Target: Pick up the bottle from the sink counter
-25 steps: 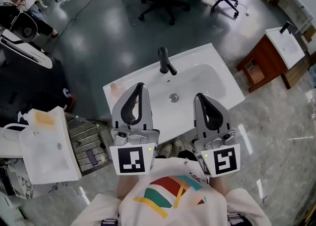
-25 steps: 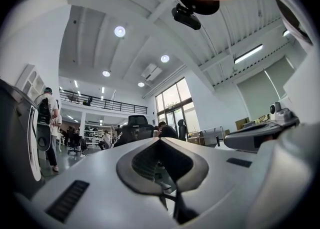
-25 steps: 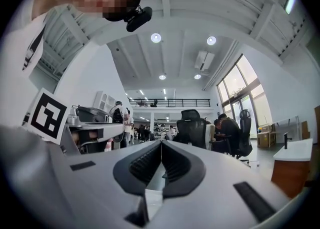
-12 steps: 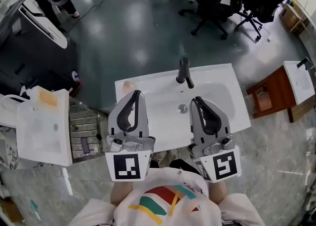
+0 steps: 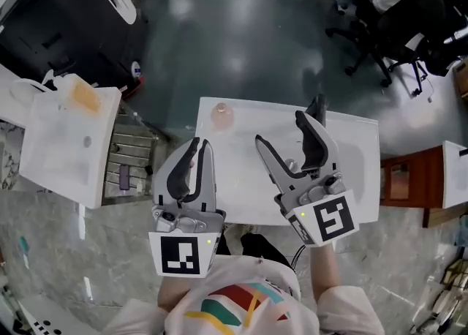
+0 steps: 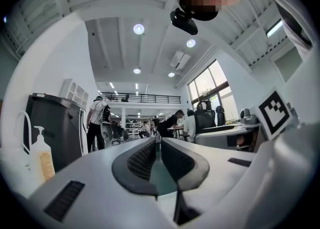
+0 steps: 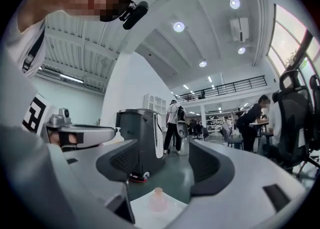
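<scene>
The bottle is small, pinkish and translucent. It stands upright on the far left corner of the white sink counter. My right gripper is over the basin and points toward that corner. Its jaws have just been opening and now stand wide with nothing between them. In the right gripper view the bottle shows low between the jaws, still some way beyond the tips. My left gripper hangs over the counter's near left part, shut and empty. In its own view the left gripper has both pads together.
A black faucet peeks out behind the right gripper's far finger. A second white sink unit with a pump bottle stands to the left, and a metal grate lies between. Dark machine, office chairs, wooden cabinet.
Both grippers have swung left across the sink counter. The right gripper's jaws went from shut to wide open. The left gripper stayed shut. The bottle has not moved.
</scene>
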A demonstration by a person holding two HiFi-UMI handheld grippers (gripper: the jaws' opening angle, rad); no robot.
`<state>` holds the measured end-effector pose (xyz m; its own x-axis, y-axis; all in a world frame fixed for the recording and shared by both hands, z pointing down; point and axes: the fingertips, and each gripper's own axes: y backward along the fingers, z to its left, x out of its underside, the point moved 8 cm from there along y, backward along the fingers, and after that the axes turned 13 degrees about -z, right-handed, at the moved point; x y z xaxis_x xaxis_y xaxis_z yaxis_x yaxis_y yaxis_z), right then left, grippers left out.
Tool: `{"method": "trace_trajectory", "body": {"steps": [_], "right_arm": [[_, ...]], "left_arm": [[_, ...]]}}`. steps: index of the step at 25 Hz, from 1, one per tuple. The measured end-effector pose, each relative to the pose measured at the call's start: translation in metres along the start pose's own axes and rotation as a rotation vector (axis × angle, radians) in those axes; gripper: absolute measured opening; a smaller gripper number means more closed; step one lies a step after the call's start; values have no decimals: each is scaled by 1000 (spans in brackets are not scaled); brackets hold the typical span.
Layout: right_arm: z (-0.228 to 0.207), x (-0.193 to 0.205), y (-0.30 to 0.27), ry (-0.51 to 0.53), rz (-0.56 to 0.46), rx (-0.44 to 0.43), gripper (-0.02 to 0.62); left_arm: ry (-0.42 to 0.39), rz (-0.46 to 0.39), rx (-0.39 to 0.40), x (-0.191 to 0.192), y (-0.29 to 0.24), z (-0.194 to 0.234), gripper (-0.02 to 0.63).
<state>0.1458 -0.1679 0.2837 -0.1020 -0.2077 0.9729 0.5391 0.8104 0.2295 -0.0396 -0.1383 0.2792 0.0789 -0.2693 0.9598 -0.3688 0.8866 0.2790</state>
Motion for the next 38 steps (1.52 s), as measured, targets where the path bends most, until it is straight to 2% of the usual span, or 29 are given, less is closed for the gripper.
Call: {"method": "trace_trajectory", "body": {"steps": [2,8,17,21,28,38], "right_arm": [[2,17,-17,-14,30,-37,338],[6,78,-61,-26,132,-114,381],[13,198,-112,-32,381,-192,396],[17,239,-126,-31,453,-204,396],[21,283,-134,-40,571,-200,396],[20,310,-137,-20,671,-184,396]], "left_arm": [[-3,23,-29,6,6,7,20],[0,75,-102,27,22,26,20],[8,134,-147,62,36,39,20],[12,168,-176,75,49,49,20],[52,209,-200,93,64,61,54],[67,224,-231,100,71,75,54]]}}
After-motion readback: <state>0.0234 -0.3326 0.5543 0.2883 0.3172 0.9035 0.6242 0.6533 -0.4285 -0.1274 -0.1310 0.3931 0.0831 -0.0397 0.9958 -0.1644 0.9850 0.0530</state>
